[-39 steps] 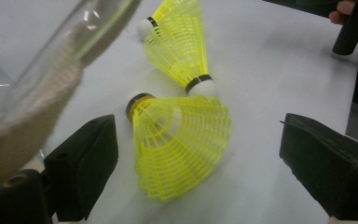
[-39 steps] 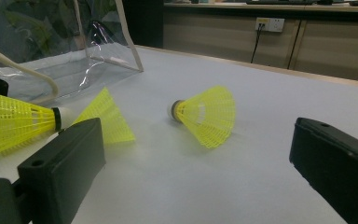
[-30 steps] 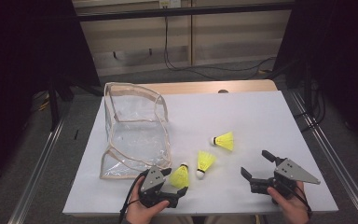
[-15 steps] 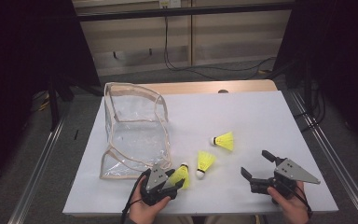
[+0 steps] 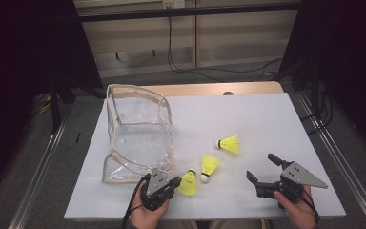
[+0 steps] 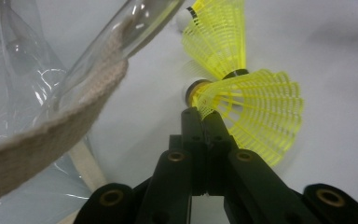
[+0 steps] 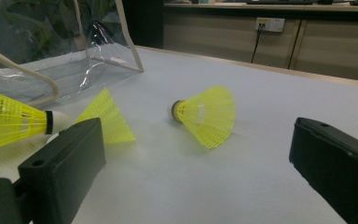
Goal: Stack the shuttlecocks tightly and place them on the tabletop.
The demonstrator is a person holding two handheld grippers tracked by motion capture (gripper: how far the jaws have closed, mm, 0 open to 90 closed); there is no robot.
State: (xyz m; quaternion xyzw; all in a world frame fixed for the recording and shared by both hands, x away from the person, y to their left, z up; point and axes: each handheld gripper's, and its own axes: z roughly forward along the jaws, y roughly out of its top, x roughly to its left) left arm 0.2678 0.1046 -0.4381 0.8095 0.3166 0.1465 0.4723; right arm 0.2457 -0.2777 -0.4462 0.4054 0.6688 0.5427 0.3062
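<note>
Three yellow shuttlecocks lie on the white table sheet [image 5: 267, 119]. My left gripper [image 5: 175, 184] [image 6: 199, 114] has just been closing, and its jaws are shut on the skirt of the nearest shuttlecock [image 5: 188, 183] [image 6: 256, 112], close to its cork. A second shuttlecock [image 5: 210, 166] [image 6: 219, 37] lies just beyond it. The third shuttlecock [image 5: 228, 143] [image 7: 205, 114] rests farther right, ahead of my right gripper [image 5: 262, 167] [image 7: 200, 163], which stands open with nothing between its jaws.
A clear plastic bag [image 5: 138, 129] [image 7: 51, 46] with beige trim stands at the left of the sheet; its strap [image 6: 51, 126] hangs close beside my left jaws. The table's front edge runs just under both hands. Dark floor and metal rails flank the table.
The left gripper's jaws have closed from wide open onto the nearest shuttlecock's skirt. The right gripper and the other two shuttlecocks have stayed put.
</note>
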